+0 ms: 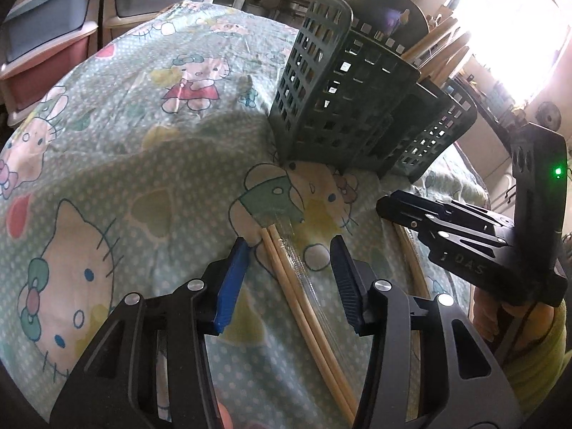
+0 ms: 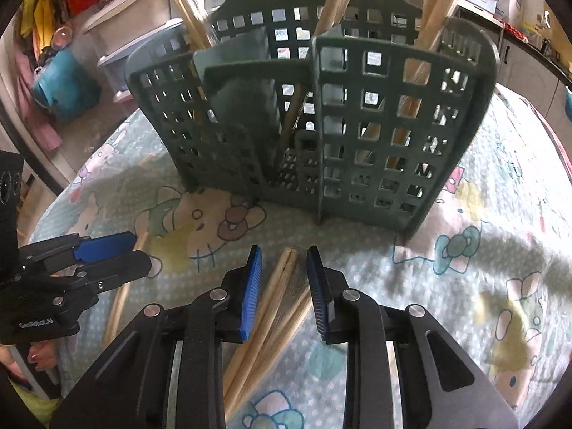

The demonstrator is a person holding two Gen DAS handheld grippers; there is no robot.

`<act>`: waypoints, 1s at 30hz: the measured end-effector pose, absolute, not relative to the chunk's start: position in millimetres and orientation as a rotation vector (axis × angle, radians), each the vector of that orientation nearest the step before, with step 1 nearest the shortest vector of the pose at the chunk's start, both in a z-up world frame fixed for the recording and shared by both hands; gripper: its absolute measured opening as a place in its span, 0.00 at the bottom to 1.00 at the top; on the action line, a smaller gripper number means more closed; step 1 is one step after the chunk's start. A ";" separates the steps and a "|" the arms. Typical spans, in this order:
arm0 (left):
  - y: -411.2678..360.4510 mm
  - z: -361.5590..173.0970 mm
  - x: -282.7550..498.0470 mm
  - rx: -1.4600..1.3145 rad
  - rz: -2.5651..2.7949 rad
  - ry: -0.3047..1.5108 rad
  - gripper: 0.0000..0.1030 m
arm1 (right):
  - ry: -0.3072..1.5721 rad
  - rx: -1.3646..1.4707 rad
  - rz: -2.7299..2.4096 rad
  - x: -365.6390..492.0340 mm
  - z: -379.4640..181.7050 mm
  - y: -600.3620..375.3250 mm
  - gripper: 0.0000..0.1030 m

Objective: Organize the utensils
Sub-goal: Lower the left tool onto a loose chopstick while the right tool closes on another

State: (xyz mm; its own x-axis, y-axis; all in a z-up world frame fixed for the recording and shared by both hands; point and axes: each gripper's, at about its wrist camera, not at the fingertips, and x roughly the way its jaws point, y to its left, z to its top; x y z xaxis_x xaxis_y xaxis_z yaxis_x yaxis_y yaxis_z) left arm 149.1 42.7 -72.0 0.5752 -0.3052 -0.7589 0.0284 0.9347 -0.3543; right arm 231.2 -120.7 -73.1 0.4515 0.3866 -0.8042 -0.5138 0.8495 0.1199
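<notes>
A dark green slotted utensil caddy [image 1: 339,107] [image 2: 321,125] stands on the cartoon-print cloth [image 1: 125,143], with several wooden chopsticks upright in its compartments. A pair of chopsticks in a clear sleeve [image 1: 286,268] lies on the cloth between the blue pads of my left gripper [image 1: 289,241]; the pads stand apart from it, open. In the right wrist view another chopstick pair [image 2: 282,279] lies between the pads of my right gripper [image 2: 284,250], with a small gap on each side. Each gripper shows in the other's view: the right gripper [image 1: 384,205] and the left gripper [image 2: 137,250].
Plastic storage drawers [image 1: 43,35] stand beyond the table at the far left. A blue bucket [image 2: 64,82] sits on the floor behind the caddy. A bright window [image 1: 518,18] glares at the upper right. A hand [image 2: 39,357] holds the left gripper's handle.
</notes>
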 end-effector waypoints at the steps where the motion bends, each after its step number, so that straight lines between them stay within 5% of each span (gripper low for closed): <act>1: 42.1 -72.4 151.2 -0.317 -0.199 0.943 0.39 | 0.954 -0.152 0.558 231.6 -73.7 -118.4 0.24; 9: 41.5 -73.5 161.6 -0.313 -0.199 0.942 0.39 | 0.936 -0.184 0.552 233.4 -78.9 -103.5 0.19; 16: 42.5 -74.3 166.7 -0.288 -0.165 0.938 0.18 | 0.912 -0.114 0.581 226.9 -73.1 -110.2 0.10; 30: 52.3 -64.7 157.9 -0.328 -0.186 0.899 0.10 | 0.803 -0.023 0.600 207.9 -34.9 -140.3 0.06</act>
State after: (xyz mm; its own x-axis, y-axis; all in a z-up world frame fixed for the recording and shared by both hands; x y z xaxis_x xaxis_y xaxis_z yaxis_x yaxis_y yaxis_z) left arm 157.9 52.3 -64.7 0.6106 -0.2943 -0.7352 0.0218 0.9343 -0.3558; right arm 207.9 -140.3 -34.9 0.5385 0.4960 -0.6812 -0.5131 0.8343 0.2018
